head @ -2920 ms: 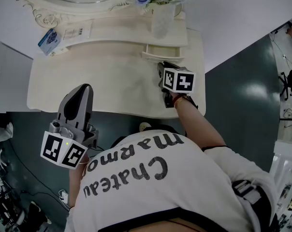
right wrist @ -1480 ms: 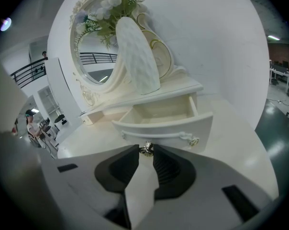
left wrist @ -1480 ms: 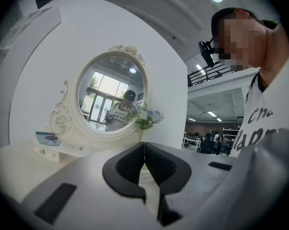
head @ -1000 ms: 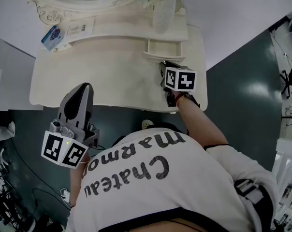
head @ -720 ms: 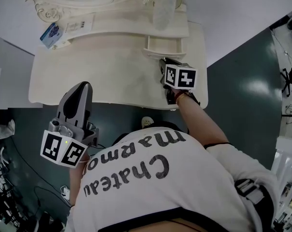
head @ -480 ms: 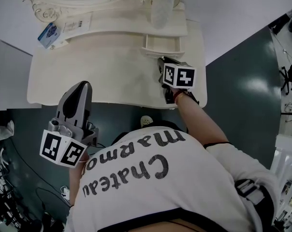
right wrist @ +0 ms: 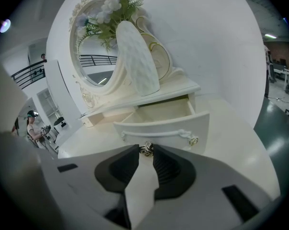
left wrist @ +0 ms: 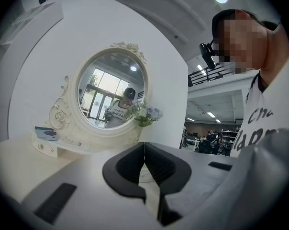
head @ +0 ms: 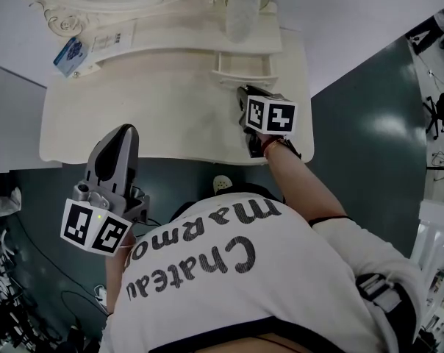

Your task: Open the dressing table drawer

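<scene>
The cream dressing table [head: 134, 109] has a small drawer [head: 244, 68] at its back right, pulled out so that its empty inside shows [right wrist: 163, 110]. My right gripper [right wrist: 146, 150] points down at the drawer front. Its pads are shut on the small metal knob [right wrist: 146, 148] at the middle of that front. In the head view the right gripper [head: 242, 94] sits just in front of the drawer, under its marker cube [head: 272, 118]. My left gripper [head: 125, 132] hangs at the table's front edge, level, shut and empty [left wrist: 144, 145].
A white vase with flowers [right wrist: 135, 56] stands on the shelf right above the drawer. An oval mirror [left wrist: 111, 97] rises behind it. A blue card [head: 67, 50] lies at the shelf's left end. Dark floor [head: 354, 123] lies to the right of the table.
</scene>
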{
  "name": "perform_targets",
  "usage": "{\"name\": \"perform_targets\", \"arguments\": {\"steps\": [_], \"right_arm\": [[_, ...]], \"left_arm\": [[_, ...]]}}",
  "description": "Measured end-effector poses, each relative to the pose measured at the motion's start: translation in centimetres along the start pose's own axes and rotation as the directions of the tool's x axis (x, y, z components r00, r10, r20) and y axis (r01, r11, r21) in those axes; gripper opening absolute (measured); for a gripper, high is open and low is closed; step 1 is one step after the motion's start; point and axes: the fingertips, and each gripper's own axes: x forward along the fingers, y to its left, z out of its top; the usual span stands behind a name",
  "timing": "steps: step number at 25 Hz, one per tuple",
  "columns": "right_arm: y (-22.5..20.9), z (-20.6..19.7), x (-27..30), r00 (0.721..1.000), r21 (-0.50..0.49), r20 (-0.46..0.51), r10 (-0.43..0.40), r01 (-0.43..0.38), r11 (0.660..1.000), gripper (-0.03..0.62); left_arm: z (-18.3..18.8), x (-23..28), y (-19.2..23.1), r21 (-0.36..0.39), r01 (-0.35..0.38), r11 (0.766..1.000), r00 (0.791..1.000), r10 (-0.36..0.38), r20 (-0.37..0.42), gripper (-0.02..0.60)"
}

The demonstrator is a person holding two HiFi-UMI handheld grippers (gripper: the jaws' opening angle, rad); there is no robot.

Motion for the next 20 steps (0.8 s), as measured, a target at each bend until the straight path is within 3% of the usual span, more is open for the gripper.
{"name": "perform_targets", "arguments": {"steps": [20], "right_arm": [[0.29,-0.62,0.02,1.0,0.014,-0.017,0.009,-0.009,1.0,0.115]], "left_arm": [[-0.17,0.23,0.68,-0.01,0.014,1.0,1.0,-0.014,0.016,0.023]]}}
